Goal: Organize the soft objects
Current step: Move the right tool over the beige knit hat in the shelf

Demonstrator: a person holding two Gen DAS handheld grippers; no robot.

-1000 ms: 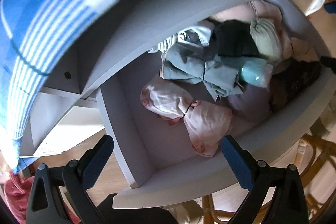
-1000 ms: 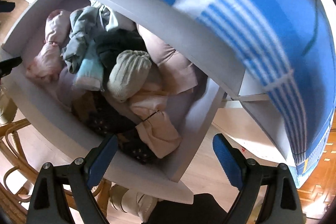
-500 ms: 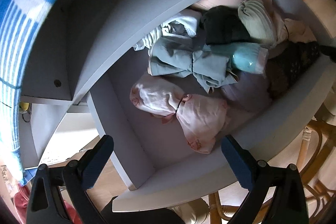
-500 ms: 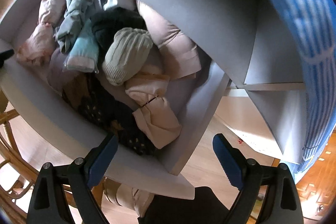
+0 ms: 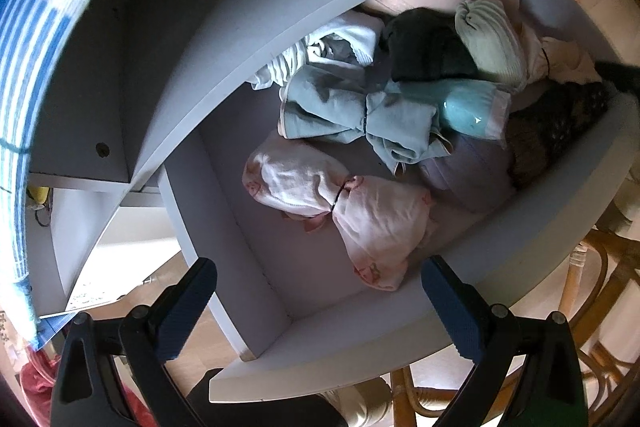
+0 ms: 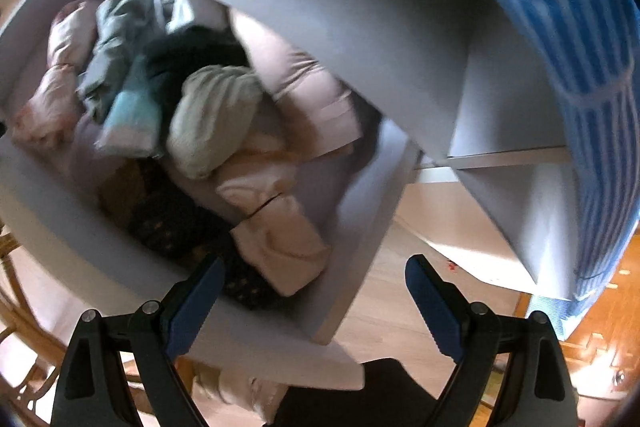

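Note:
An open white drawer point(image 5: 380, 323) holds bundled soft clothes. In the left wrist view a pink tied bundle point(image 5: 340, 215) lies nearest, with a grey-blue bundle point(image 5: 360, 119), a teal roll point(image 5: 468, 107), a dark garment point(image 5: 424, 47) and a pale green knit roll point(image 5: 492, 43) behind. My left gripper point(image 5: 316, 311) is open and empty above the drawer's front corner. In the right wrist view the drawer point(image 6: 352, 227) shows the green roll point(image 6: 212, 119), a peach bundle point(image 6: 276, 231) and a dark patterned cloth point(image 6: 172, 223). My right gripper point(image 6: 312, 299) is open and empty over the drawer's right corner.
A blue-and-white striped blanket point(image 6: 580, 27) lies over the bed frame point(image 5: 240, 7) above the drawer. A rattan chair point(image 5: 592, 287) stands beside the drawer front. Wooden floor point(image 6: 400, 307) lies below. A red cloth point(image 5: 36, 387) lies at the left view's lower left.
Both grippers have moved lower and closer to the drawer, so the blanket has slid toward the frame edges. Both stay open. The clothes have not moved.

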